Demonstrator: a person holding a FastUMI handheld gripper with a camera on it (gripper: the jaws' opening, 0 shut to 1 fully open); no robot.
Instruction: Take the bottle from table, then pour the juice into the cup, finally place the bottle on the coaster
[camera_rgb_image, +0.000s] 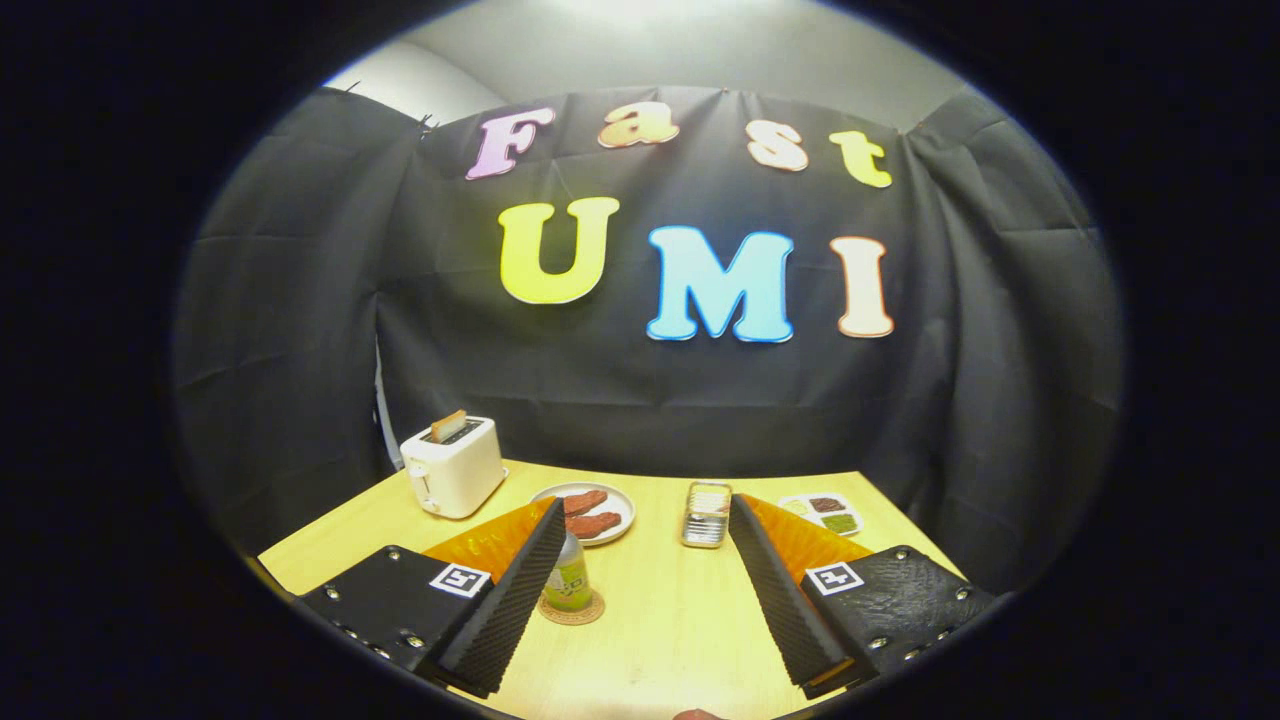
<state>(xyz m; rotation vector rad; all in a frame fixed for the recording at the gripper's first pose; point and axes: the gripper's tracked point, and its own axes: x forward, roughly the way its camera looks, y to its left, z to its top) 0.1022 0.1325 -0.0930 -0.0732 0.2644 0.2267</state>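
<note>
**Bottle on coaster, claw spread**

The claw (640, 520) is spread wide, gripping nothing. The bottle (569, 580) stands upright on the coaster (572, 610), beside the left finger. Beyond the bottle on the surface (680, 620): a plate (596, 512) of toast, a white toaster (453, 466), a metal tray (706, 514), and a small dish (827, 512).

white toaster (455, 468), plate of meat (594, 512), metal tray (706, 515)

Nothing here can be read as words or numbers. The bottle (568, 582), on the coaster (572, 611) just inside the left finger, has a label too small to make out. Each finger of the gripper (645, 505), spread wide and holding nothing, bears a square black-and-white marker (459, 579).
</note>
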